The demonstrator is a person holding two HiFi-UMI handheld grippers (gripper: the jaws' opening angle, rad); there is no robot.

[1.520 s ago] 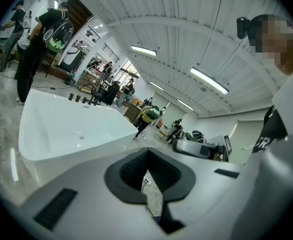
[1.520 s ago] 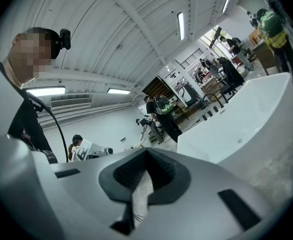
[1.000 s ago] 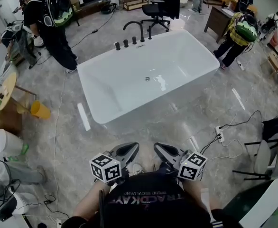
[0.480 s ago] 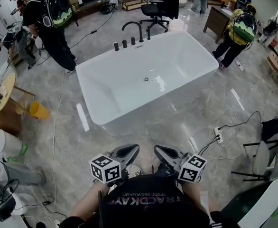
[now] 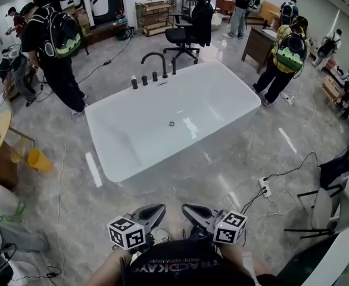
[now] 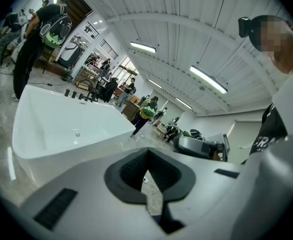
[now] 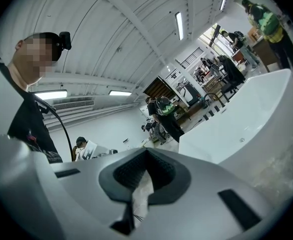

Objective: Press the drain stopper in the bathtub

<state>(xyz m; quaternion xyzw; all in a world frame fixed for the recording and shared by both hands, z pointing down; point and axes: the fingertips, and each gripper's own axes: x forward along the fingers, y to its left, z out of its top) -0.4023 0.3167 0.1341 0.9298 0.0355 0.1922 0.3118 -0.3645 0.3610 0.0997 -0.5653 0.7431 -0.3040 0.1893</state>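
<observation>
Both claws parked low against the person's chest, well apart from the tub; looks like approach hasn't started. Left claw (image 5: 149, 214) clenched on nothing, right claw (image 5: 193, 213) likewise clenched and empty. That fits a press, not a grasp: a closed tip can push. Bathtub (image 5: 127, 133) stands on the marble floor (image 5: 180, 186), faucet (image 5: 153, 56) at its far rim. Drain stopper (image 5: 171, 124) sits mid-basin on the tub bottom. Tub looks dry and otherwise empty, though glare makes that hard to confirm.

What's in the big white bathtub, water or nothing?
Empty. The bathtub has a bare white bottom, and the drain stopper shows plainly.
</observation>
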